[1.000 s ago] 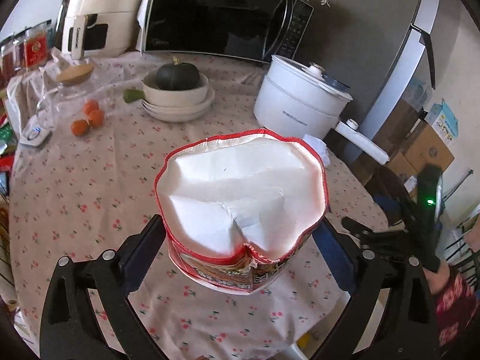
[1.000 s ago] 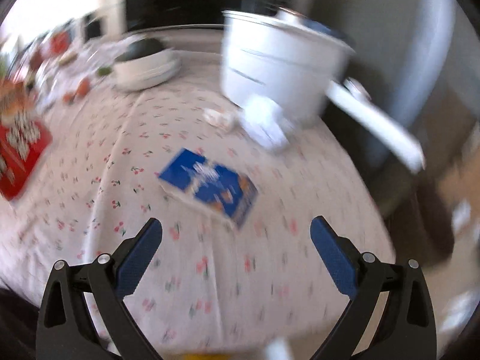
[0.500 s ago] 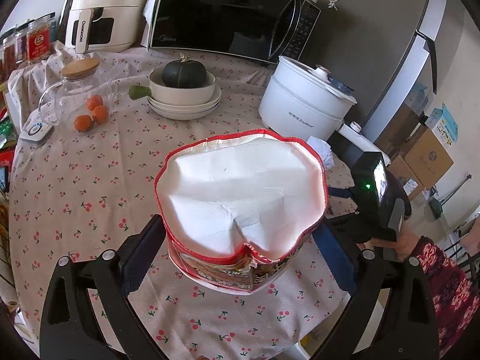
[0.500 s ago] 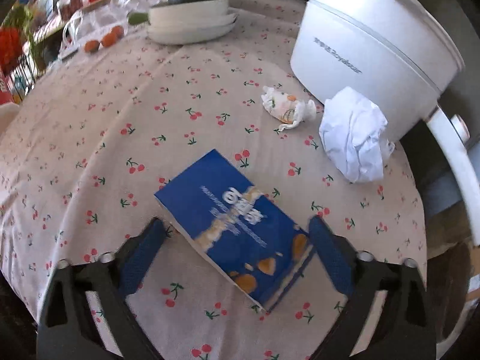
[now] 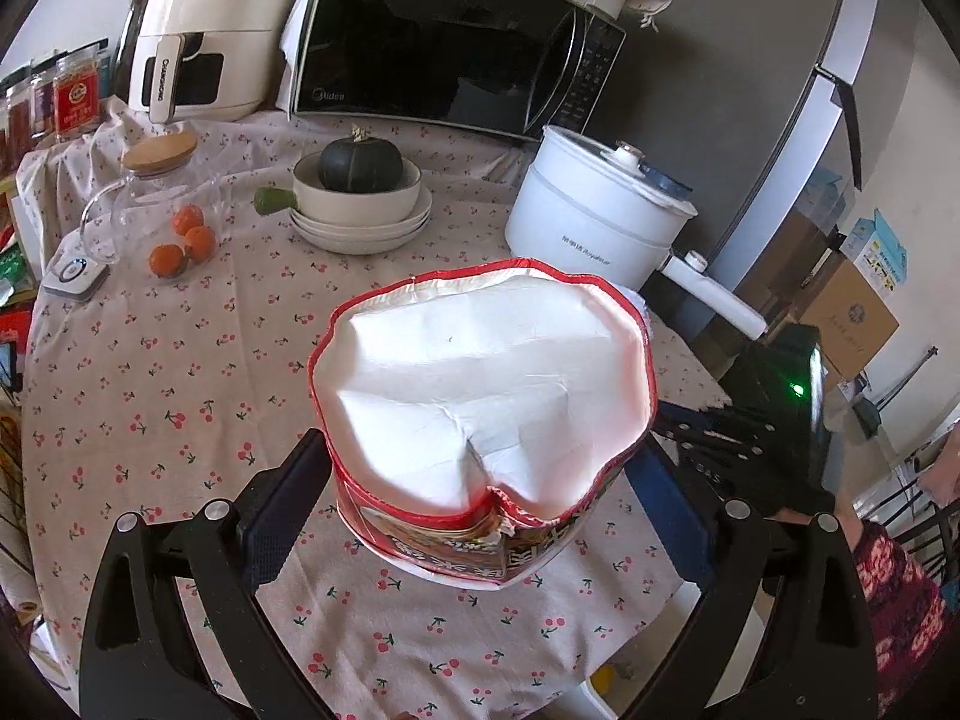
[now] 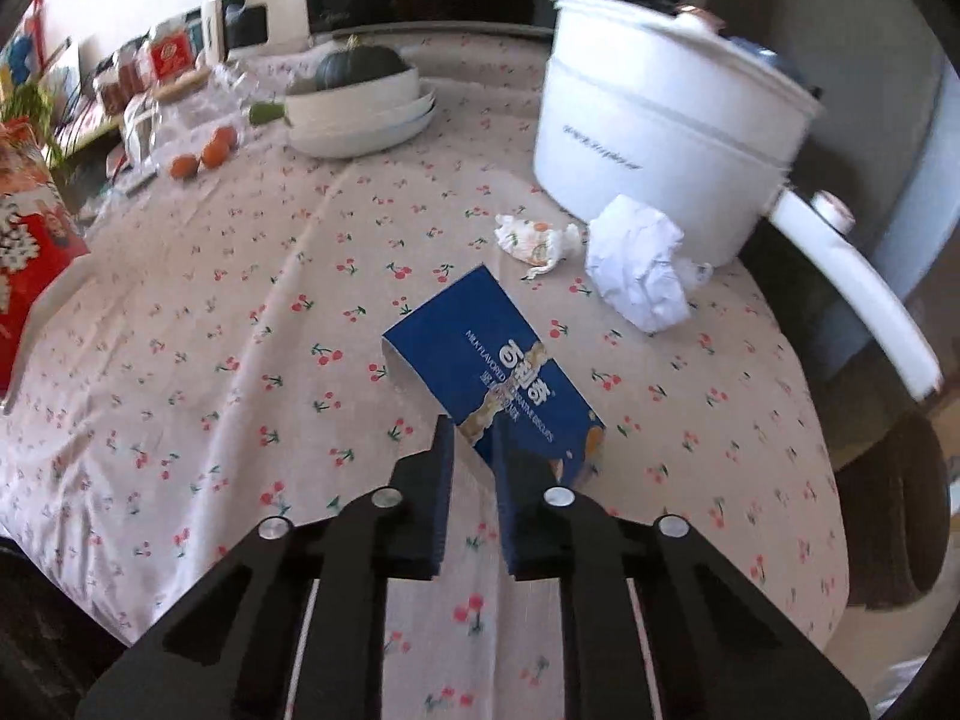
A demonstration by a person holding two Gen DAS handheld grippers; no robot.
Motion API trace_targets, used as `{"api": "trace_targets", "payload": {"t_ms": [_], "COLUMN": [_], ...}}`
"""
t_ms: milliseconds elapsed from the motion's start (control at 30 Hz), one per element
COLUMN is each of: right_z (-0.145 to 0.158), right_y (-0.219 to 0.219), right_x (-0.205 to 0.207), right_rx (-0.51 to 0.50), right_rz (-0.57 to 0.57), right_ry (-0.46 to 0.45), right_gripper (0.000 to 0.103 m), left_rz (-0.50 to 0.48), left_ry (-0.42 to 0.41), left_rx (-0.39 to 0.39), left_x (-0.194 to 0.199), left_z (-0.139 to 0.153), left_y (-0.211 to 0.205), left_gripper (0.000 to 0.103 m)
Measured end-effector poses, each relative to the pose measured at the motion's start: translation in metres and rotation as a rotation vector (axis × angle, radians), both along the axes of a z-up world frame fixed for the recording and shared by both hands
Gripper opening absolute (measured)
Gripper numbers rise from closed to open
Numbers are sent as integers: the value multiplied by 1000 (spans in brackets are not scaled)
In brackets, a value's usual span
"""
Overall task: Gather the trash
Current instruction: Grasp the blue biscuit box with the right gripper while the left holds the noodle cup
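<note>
My left gripper (image 5: 480,480) is shut on a red instant-noodle cup (image 5: 480,408), squashed, white inside, held above the tablecloth. It also shows at the far left of the right wrist view (image 6: 30,252). My right gripper (image 6: 471,438) is shut on the near end of a flat blue biscuit box (image 6: 486,372), which tilts up off the cloth. A crumpled white paper ball (image 6: 639,270) and a small crumpled printed wrapper (image 6: 534,237) lie on the cloth beyond the box. The right gripper's body (image 5: 774,420) shows at the right in the left wrist view.
A white electric pot (image 6: 660,114) with a long handle stands right behind the paper ball. Stacked bowls holding a dark squash (image 5: 360,192), three oranges (image 5: 183,240), a glass jug (image 5: 150,192), a microwave (image 5: 450,42) and an air fryer (image 5: 204,36) stand at the back. The table edge runs near right.
My right gripper came down over the blue box and shut on its near end, tilting it up. My left gripper kept hold of the cup and drew back a little.
</note>
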State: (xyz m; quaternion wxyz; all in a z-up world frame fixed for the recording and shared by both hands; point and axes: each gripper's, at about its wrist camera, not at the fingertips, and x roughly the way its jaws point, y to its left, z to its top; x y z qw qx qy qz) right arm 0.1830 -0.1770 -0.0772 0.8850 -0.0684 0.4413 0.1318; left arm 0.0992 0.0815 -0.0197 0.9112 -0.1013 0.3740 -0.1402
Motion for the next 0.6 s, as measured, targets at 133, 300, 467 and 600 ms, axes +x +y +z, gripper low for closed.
{"api": "trace_targets", "payload": {"t_ms": [133,300,467,600], "right_z": [15,36,48,44], "right_y": [-8,-20,-28,-15], "right_x": [-26,-65,-100,-98], "right_rx": [18,42,30,-27], "right_rz": [-53,-109,-104,-41], "right_ry": [-37,-93,-103,-85], "right_gripper": [4,4,4,28], "left_rz": [-9,-34,-61,-65], "left_ry": [-15,-34,-49,-42], "left_rx": [-14,-21,-20,-38], "left_x": [-5,-12,-19,-19], "left_z": [5,11,15,15], "left_y": [1,-5,-13,-14], "left_gripper": [93,93,93,93]}}
